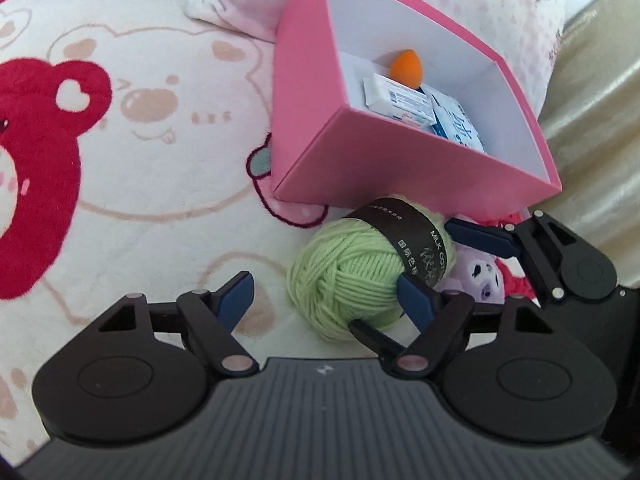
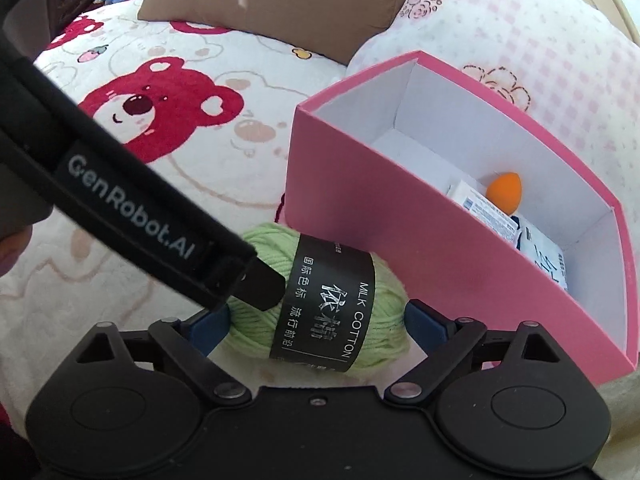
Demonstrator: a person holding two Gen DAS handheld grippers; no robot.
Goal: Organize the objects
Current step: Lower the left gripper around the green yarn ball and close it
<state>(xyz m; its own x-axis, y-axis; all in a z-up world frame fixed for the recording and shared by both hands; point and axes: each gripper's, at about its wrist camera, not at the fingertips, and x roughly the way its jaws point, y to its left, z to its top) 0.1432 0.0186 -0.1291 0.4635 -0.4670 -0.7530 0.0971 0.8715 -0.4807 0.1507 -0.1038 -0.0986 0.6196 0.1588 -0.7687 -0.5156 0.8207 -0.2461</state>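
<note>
Currently both the left gripper (image 1: 326,298) and right gripper (image 2: 318,320) stand apart around the yarn ball (image 2: 320,300); squeezing unevenly could roll it off the bed (image 1: 140,200).

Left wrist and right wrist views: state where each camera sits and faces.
Left wrist: on the left gripper, facing down at the yarn ball and pink box; its jaws and the right gripper show.
Right wrist: on the right gripper, facing down at the yarn ball between its jaws; the left gripper crosses.
Shared: yarn ball, pink box, bear blanket.
</note>
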